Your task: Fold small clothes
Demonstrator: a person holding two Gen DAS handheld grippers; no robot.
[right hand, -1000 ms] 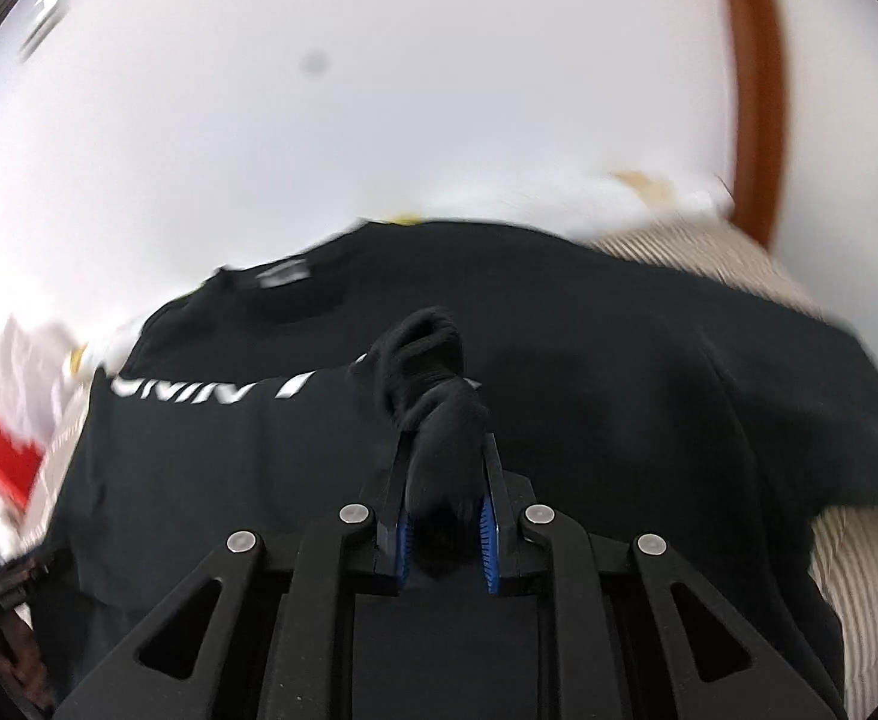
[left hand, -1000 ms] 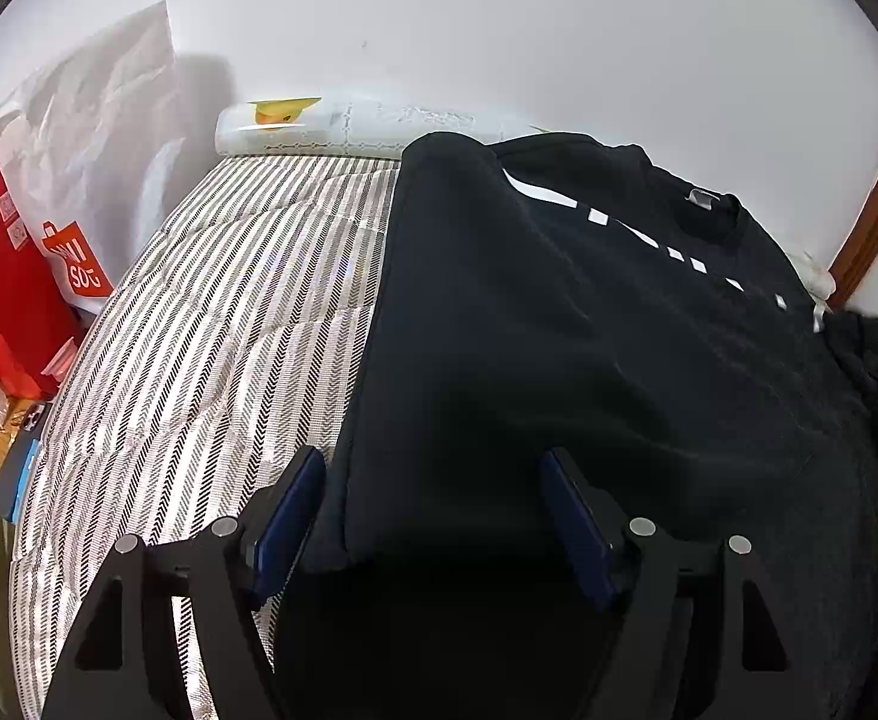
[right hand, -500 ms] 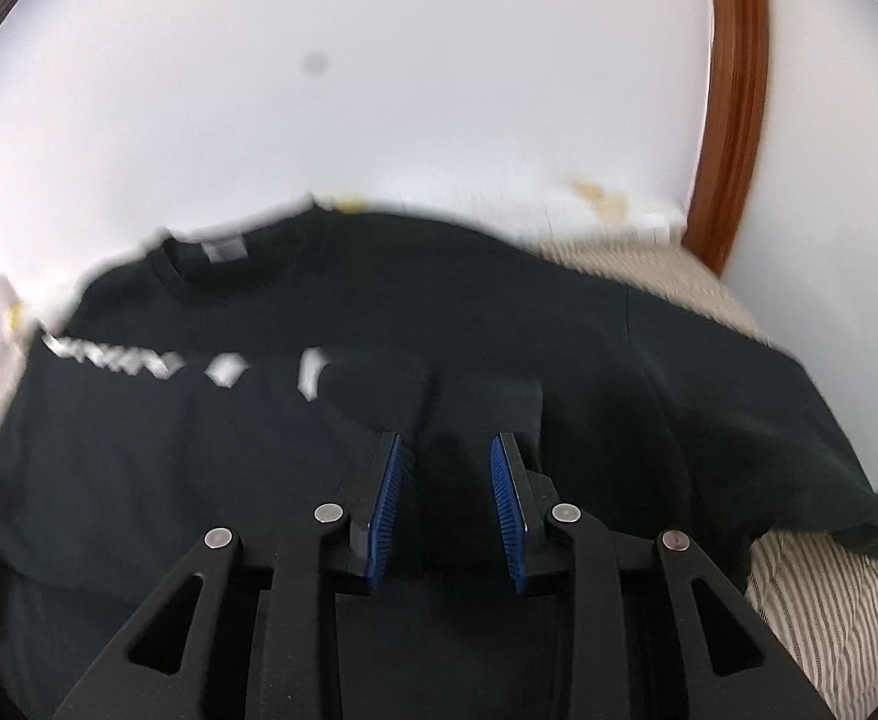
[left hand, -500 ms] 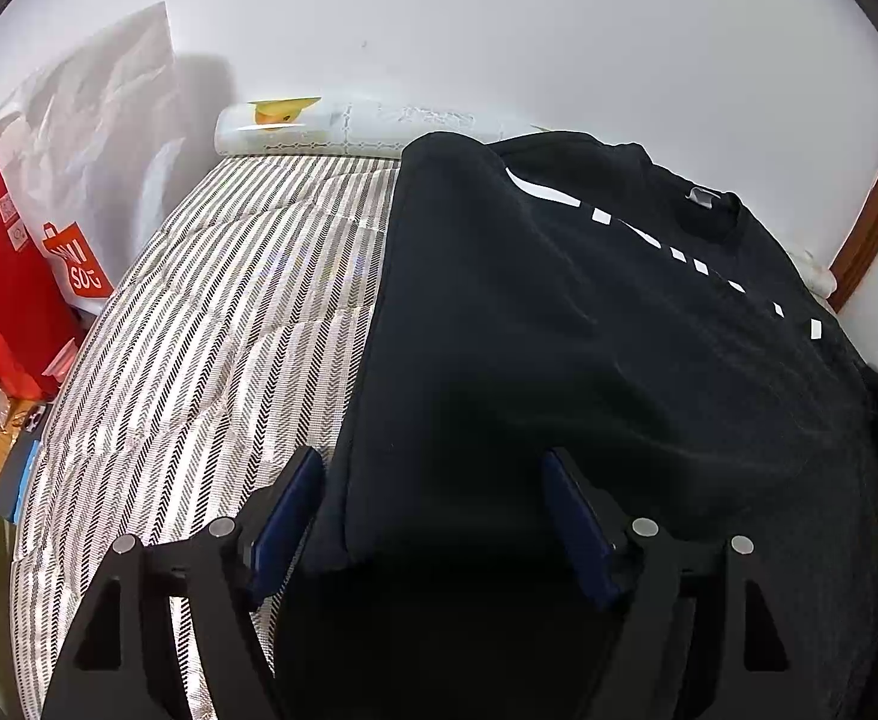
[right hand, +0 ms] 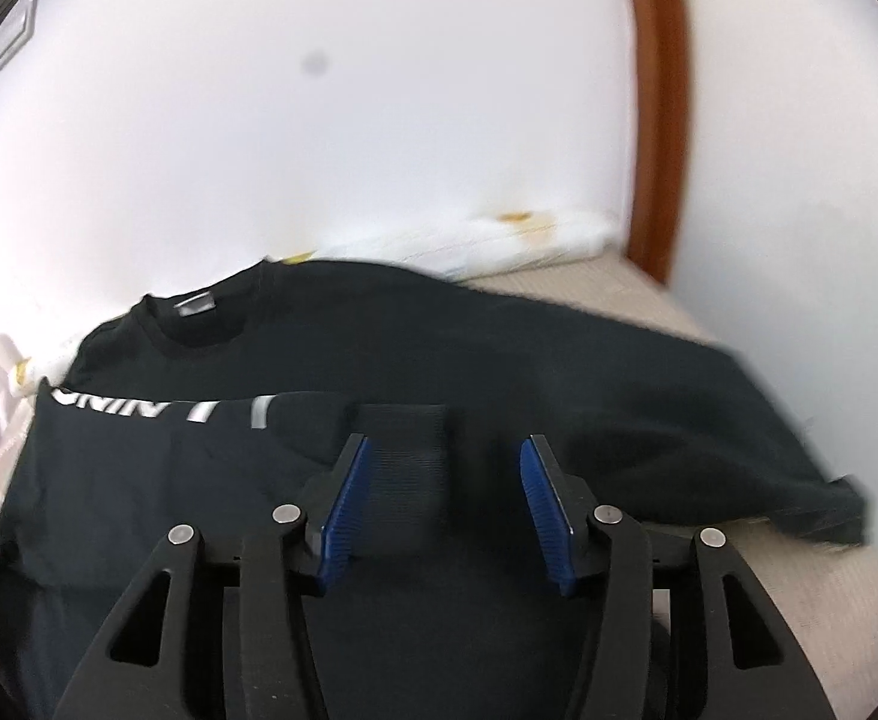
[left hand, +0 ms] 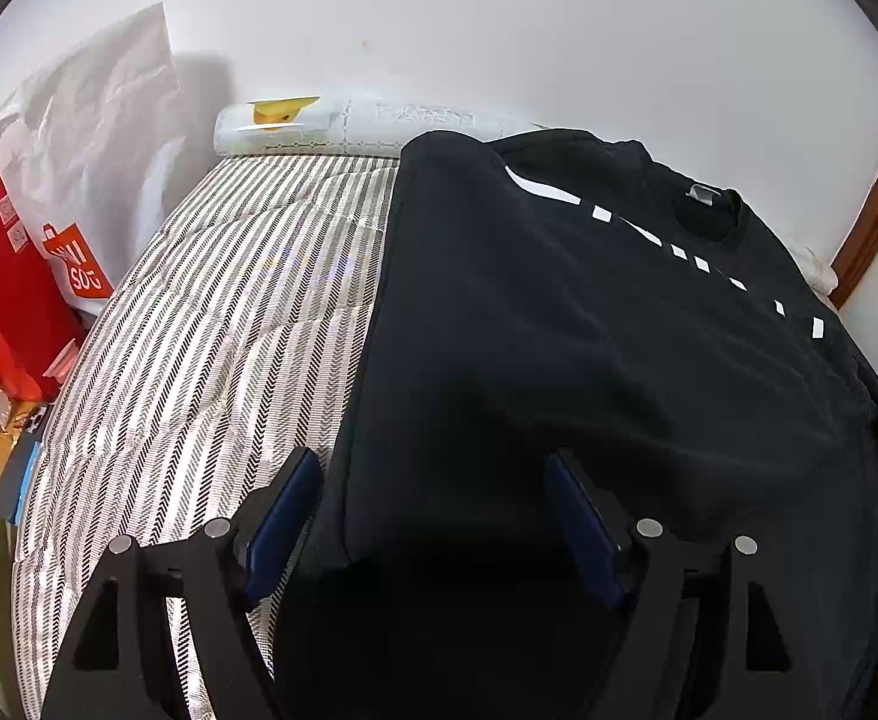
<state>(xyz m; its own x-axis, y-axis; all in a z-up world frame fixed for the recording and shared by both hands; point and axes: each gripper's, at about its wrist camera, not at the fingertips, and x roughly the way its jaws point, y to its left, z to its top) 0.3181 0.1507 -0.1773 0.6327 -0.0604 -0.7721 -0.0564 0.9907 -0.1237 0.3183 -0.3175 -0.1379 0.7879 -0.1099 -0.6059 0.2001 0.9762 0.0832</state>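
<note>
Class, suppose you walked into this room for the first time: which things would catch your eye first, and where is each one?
A black sweatshirt with white lettering, spread over the striped bed, dominates both views. A red bag stands at the bed's left edge by the wall. The right claw is opening above the folded sleeve, nothing pressed between its blue pads.

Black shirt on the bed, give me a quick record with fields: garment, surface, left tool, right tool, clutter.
garment: black shirt, white lettering, one side folded over
surface: striped bedding
left tool: open, straddling the shirt's near corner, pads not pressing
right tool: jaws opening, ribbed cuff lying loose between them
clutter: red and white bags left of the bed
</note>
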